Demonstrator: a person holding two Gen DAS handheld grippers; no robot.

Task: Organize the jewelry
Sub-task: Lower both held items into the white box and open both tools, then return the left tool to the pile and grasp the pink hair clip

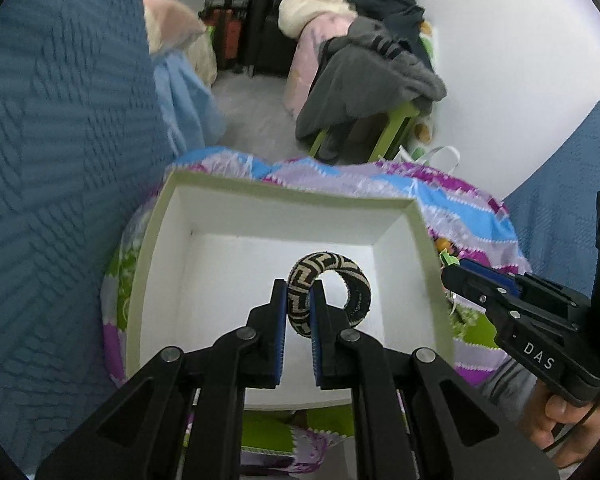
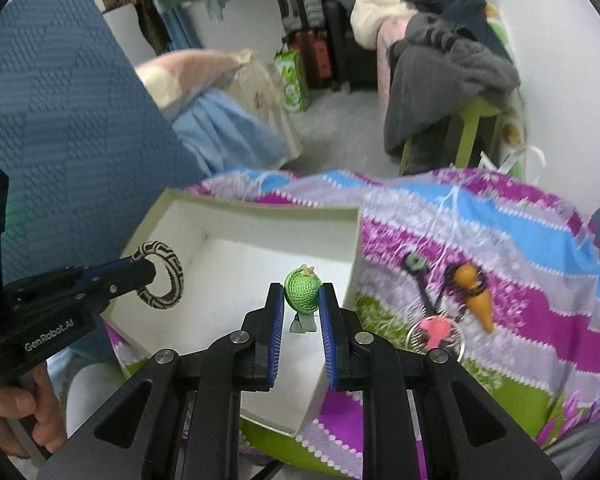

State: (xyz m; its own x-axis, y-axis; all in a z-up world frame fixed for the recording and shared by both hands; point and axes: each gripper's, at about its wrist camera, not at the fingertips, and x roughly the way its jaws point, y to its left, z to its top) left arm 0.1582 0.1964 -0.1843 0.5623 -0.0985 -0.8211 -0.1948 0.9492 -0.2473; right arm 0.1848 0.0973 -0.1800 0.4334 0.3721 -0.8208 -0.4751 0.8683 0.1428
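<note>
My left gripper is shut on a black-and-beige patterned bangle and holds it over the open white box. The bangle also shows in the right wrist view, above the box's left rim. My right gripper is shut on a green woven ball charm and holds it over the box near its right wall. The right gripper shows in the left wrist view beside the box's right wall. An orange carrot charm, a pink charm on a ring and a dark green charm lie on the quilt.
The box sits on a purple, blue and green quilt. Blue textured bedding rises on the left. A green stool piled with clothes and suitcases stand beyond on the floor.
</note>
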